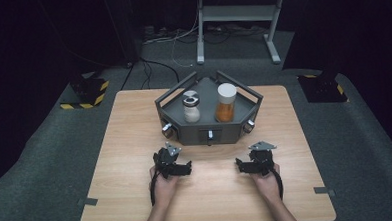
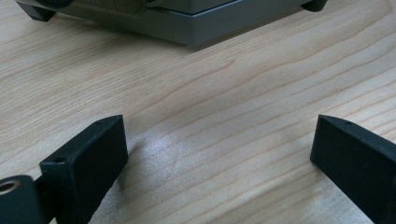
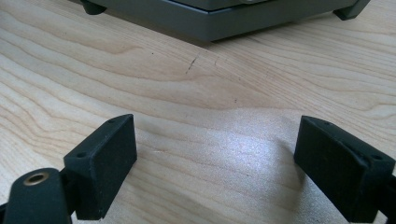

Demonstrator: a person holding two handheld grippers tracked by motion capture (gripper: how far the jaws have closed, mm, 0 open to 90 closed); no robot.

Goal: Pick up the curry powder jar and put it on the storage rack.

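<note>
A grey angular tray (image 1: 210, 132) stands at the far middle of the wooden table (image 1: 135, 143). In it stand two jars: a clear one with a grey-and-white lid (image 1: 191, 107) on the left and one with orange contents and a white cap (image 1: 225, 102) on the right. My left gripper (image 1: 175, 160) rests on the table in front of the tray's left corner, open, with bare wood between its jaws (image 2: 219, 144). My right gripper (image 1: 253, 158) rests before the tray's right corner, also open and empty (image 3: 217, 144). The tray's base (image 2: 187, 28) (image 3: 219, 21) lies just ahead of both.
Bare wood lies around both hands and toward the table's near edge. Beyond the table are grey carpet (image 1: 45, 147), cables (image 1: 171, 41), a metal stand's legs (image 1: 235, 18), and two weights with yellow-black striping (image 1: 85, 93).
</note>
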